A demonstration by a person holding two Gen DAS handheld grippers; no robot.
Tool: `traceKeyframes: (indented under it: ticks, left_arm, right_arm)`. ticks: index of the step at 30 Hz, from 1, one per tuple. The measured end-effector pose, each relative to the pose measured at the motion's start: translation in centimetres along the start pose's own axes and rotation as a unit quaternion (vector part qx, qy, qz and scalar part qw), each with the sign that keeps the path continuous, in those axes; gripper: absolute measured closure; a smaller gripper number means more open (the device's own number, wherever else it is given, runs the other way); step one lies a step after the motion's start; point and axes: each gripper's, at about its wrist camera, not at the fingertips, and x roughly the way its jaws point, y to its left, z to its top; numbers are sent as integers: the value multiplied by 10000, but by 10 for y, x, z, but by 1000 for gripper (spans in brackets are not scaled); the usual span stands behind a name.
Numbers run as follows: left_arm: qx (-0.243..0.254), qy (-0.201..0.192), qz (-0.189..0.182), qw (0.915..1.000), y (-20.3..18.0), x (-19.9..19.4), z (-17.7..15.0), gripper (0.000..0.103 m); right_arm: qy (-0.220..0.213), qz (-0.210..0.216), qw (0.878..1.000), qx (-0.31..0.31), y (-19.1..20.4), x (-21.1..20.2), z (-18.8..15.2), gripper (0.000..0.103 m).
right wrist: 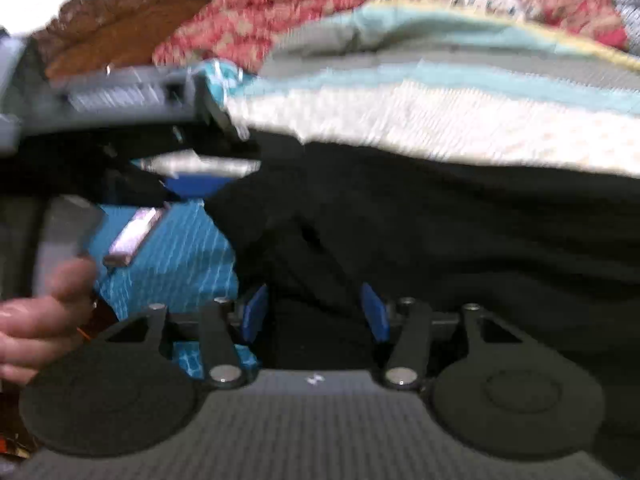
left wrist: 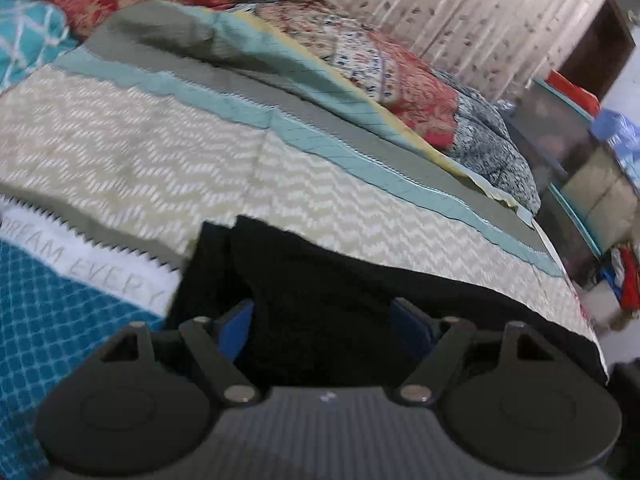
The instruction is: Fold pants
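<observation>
The black pants lie folded on the bed's patterned cover, with a loose fold at their left end. My left gripper is open, its blue pads on either side of the black cloth, right over it. In the right wrist view the pants fill the middle and right. My right gripper is open, its blue pads wide apart with black cloth between them. The left gripper shows there at the left, over the pants' left end, with a hand below it. The right wrist view is blurred.
The bed cover has beige zigzag, teal and grey bands. A red floral quilt is heaped at the far side. A teal pillow lies at the far left. The bed's right edge drops to a cluttered floor.
</observation>
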Motion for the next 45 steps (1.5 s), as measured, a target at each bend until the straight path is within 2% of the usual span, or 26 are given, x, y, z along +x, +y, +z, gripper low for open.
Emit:
traceKeyframes:
  ticks: [2,5,8,10,11,13,16,18,20,22,24,26,27,28,30,36,37,45]
  left_arm:
    - [180,-172,137,9996,-12,-2,5,28]
    - [388,-551,485,9965,-27,-9,8,27]
    - [682,-677,822,9920,-45,-4,7,27]
    - [892,-484,831,9914,-55,9,3,27]
    - [994,-370,884,9904,-59,14,-1,27]
    - [1196,-52,1123,9864,-62,32,-11,27]
    - [1283,460,1403,9807,-55,55,-25,27]
    - [1390,693,1590,9750,-51,64,-34,27]
    - [1534,717,1677,9712,-54,63,-39,27]
    - [1575,744,1760,9689,-59,60,-38,27]
    - [1540,800,1883,9667,-66,60,-35,27]
    - [1514,800,2032,9640,-73,61,-31,27]
    - [1507,798,2114,9624,-78,62,-30,27]
    - [1485,806,2222,9602,-83,64,-29,27]
    - [1430,828,2355,9577,-88,67,-29,27]
    - [1403,716,2493,9555,-94,63,-35,27]
    - [1371,707,2488,9562,-92,60,-35,27]
    - [1118,437,2531,9600,-62,31,-27,26]
  right_arm:
    - [-309,-245,9992,30,-14,-28,0,48]
    - [-666,-684,9940,536,-48,-68,-13,48]
    - [-732,-1331,9797,1307,-97,-94,-38,48]
    - [-469,-1784,9640,1916,-131,-103,-57,52]
    - [-391,-1801,9578,2204,-146,-110,-67,58]
    - [-664,-1471,9510,2636,-162,-135,-82,57]
    - [-1306,-1825,9319,2851,-175,-180,-95,57]
    - [-1808,-2100,9075,3157,-194,-214,-106,57]
    - [-2310,-2463,8748,3475,-215,-248,-121,55]
    - [-2796,-2842,8316,3865,-238,-282,-140,53]
    - [-3083,-3158,7908,4241,-257,-309,-159,52]
    - [-3232,-3261,7645,4525,-265,-323,-176,52]
    - [-3313,-3227,7576,4606,-266,-327,-184,52]
    - [-3344,-3189,7558,4639,-266,-326,-185,52]
    - [-3290,-3093,7628,4629,-263,-320,-188,52]
    - [-2613,-2747,8347,3995,-246,-273,-152,52]
    - [-2544,-2666,8436,3906,-245,-264,-146,52]
    - [-2197,-2096,8961,3236,-215,-220,-93,52]
